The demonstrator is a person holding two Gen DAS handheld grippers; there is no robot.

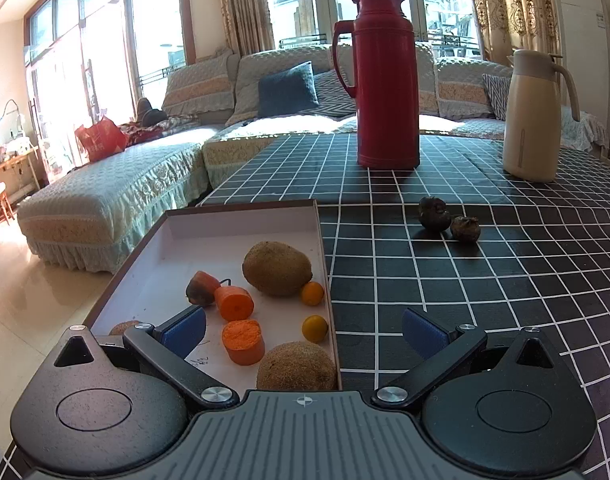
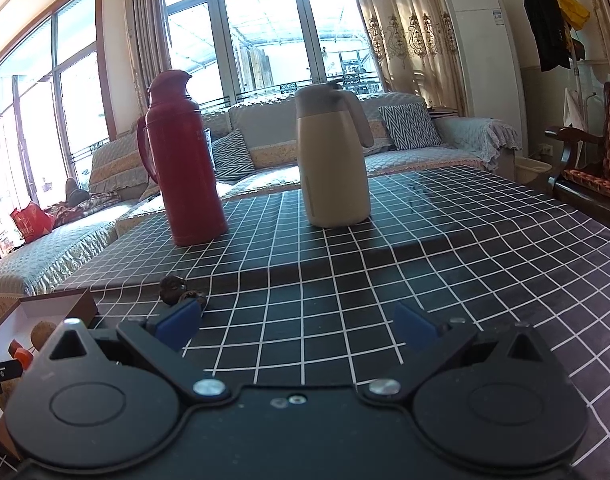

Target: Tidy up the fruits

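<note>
Right wrist view: open hand-held gripper (image 2: pixel 297 326) should straddle one dark fruit (image 2: pixel 172 289), then lift toward box (image 2: pixel 57 305); left hand-held gripper (image 1: pixel 303 330) open, empty

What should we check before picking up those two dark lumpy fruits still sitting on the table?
1. Left tool open and holding nothing: ok.
2. Right tool open and holding nothing: ok.
3. Two dark fruits out on the tablecloth, nothing on top: ok.
4. Whether the two fruits touch each other: cannot tell.
5. Box has bare floor left at its far end: ok.
6. Red flask and cream jug stand behind the fruits, out of the way: ok.
</note>
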